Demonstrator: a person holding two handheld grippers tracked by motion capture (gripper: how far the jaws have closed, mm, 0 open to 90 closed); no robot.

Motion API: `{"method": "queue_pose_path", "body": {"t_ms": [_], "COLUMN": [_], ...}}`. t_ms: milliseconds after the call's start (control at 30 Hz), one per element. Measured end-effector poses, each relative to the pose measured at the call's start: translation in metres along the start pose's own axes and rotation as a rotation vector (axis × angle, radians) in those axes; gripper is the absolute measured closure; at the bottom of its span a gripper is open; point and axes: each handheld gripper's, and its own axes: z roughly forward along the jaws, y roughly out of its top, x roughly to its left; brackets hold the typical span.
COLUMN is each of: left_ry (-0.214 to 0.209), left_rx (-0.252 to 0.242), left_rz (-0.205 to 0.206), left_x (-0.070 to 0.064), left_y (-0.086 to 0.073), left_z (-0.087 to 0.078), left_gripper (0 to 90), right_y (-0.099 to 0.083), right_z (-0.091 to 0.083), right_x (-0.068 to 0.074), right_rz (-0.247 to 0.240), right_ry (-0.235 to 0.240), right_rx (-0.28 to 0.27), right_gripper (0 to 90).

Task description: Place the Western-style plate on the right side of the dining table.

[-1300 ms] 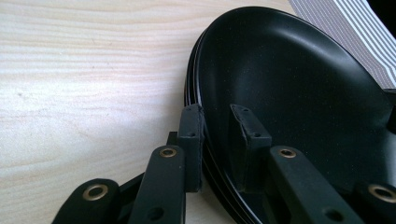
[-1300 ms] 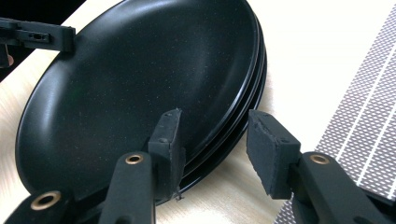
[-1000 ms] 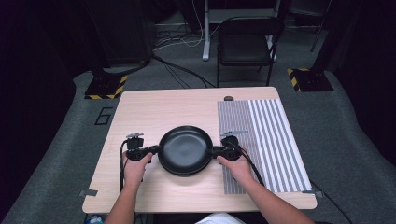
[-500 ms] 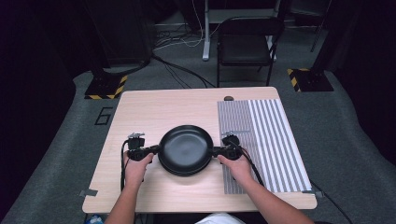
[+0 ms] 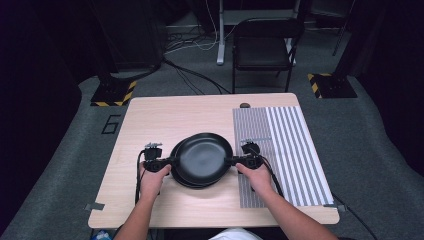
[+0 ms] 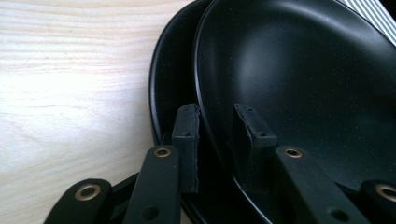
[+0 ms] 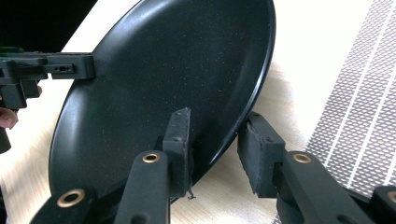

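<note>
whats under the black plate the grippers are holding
A second round black plate lies under the top black plate; only its left rim shows. The wooden table beneath is covered.

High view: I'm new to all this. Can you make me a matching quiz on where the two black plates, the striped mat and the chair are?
Things:
1. top plate
2. lower plate
3. mat
4. chair

Places:
A. on the floor beyond the table
B. gripped at opposite rims by the left tool and right tool
C. spread over the table's right part
D. on the bare wood, partly under another plate

Pairs: 1-B, 2-D, 3-C, 4-A
</note>
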Motion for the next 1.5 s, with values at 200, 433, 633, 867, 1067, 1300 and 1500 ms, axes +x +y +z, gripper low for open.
{"method": "queue_pose_path", "body": {"t_ms": [200,433,633,867,1067,1300,1500], "left_ry": [0.012,-0.010,-0.023,0.001,0.010,0.027,0.033], "left_rx": [-0.010,-0.045,-0.060,-0.092,-0.113,-0.123,-0.127], "left_rz": [0.025,0.002,-0.012,-0.013,-0.016,-0.037,-0.031], "left_x": [-0.007,-0.004,-0.002,-0.005,-0.007,-0.009,-0.010], "left_y": [-0.003,-0.007,-0.008,-0.012,-0.015,-0.016,-0.017], "left_z": [0.006,0.007,0.007,0.007,0.008,0.009,0.009], "left_gripper": [65.1,65.6,65.6,66.0,66.1,65.8,66.4], "right_y": [0.001,-0.001,-0.008,-0.014,-0.017,-0.017,-0.011], "right_z": [-0.003,-0.010,-0.021,-0.024,-0.022,-0.020,-0.017], "right_x": [-0.001,0.000,0.002,0.008,0.011,0.011,0.018], "right_rz": [-0.019,-0.027,-0.014,-0.005,0.038,0.095,0.041], "right_ry": [-0.019,-0.022,0.001,0.006,0.015,0.039,-0.023], "right_rx": [-0.014,-0.030,-0.038,-0.027,-0.012,0.026,0.050], "right_gripper": [64.0,60.1,60.6,60.9,60.8,61.8,61.9]}}
